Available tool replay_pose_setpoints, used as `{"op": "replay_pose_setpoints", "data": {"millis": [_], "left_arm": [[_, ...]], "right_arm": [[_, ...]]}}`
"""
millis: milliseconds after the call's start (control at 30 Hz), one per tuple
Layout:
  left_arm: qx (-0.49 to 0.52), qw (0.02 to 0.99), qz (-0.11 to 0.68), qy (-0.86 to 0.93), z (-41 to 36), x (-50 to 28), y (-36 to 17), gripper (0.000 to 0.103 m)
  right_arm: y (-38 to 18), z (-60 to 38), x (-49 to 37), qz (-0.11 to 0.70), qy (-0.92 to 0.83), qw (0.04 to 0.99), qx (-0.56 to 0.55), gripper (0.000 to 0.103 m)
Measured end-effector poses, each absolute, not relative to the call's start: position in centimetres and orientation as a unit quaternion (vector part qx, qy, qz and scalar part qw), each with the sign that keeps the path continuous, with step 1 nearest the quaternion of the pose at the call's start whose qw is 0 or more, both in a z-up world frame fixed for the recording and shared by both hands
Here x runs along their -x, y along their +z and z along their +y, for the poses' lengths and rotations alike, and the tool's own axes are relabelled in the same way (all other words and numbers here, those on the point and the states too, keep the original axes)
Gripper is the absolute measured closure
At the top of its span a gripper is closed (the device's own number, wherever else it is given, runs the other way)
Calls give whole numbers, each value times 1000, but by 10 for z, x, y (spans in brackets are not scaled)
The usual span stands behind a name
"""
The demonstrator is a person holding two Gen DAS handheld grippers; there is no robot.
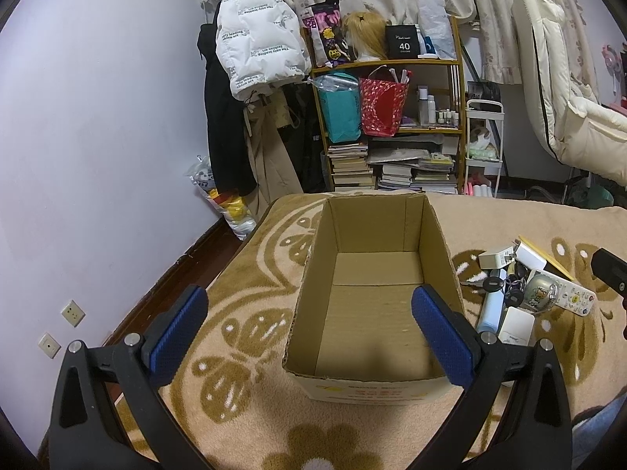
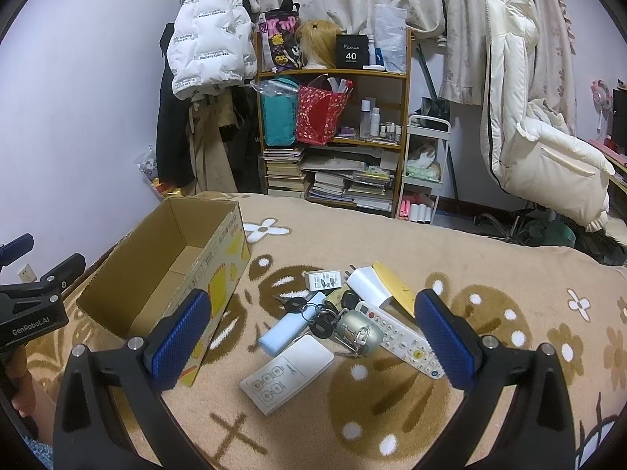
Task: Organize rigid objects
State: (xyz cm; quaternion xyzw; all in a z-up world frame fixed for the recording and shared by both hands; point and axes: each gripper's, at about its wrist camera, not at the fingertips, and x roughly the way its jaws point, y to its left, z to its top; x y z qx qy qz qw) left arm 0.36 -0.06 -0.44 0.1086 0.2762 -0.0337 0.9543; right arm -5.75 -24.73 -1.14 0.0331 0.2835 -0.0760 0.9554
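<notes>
Pile sits dead ahead of the right gripper (image 2: 313, 337); box (image 2: 168, 274) is empty, nothing picked yet.

Pile (image 2: 337, 321) lies between and just beyond the right jaws, which are spread wide and hold nothing. Nearest item is the flat white remote (image 2: 286, 374), long axis running diagonally from near-left to far-right. The keyed remote (image 2: 399, 338) runs the other diagonal, near the right pad. Blue case (image 2: 286, 331), keys (image 2: 309, 311), silver clock (image 2: 358, 333) and charger (image 2: 325, 280) are packed touching behind them. The box stands open just left of the pile. The left gripper (image 1: 309, 325) is lined up on the box (image 1: 376, 290), jaws wide and empty too, so the right arm is judged nearer the pile. Everything rests on a soft tan flowered blanket (image 2: 490, 258) on a bed, so flat items may press in. A cluttered shelf (image 2: 333, 133), a hung white jacket (image 2: 207, 35) and a cream chair (image 2: 540, 156) are seen behind.
</notes>
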Motion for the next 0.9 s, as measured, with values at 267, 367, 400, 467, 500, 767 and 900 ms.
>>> {"op": "replay_pose_setpoints", "data": {"millis": [267, 367, 400, 467, 500, 767, 900], "left_arm": [[-109, 954, 277, -34, 0, -4, -5, 0], [-109, 954, 276, -34, 0, -3, -5, 0], [-108, 954, 277, -34, 0, -3, -5, 0], [-109, 954, 277, -34, 0, -3, -5, 0], [-108, 954, 278, -34, 0, -4, -5, 0], [-83, 943, 319, -43, 7, -30, -8, 0], [-81, 942, 325, -22, 10, -44, -10, 0]], "right_arm": [[-11, -247, 57, 284, -77, 955, -33, 0], [-12, -247, 58, 285, -77, 955, -34, 0], [-12, -248, 58, 286, -77, 955, -34, 0], [-12, -248, 58, 287, -80, 954, -34, 0], [-13, -249, 59, 288, -81, 954, -35, 0], [-20, -262, 50, 317, -87, 944, -26, 0], [-25, -269, 41, 334, -85, 938, -39, 0]]}}
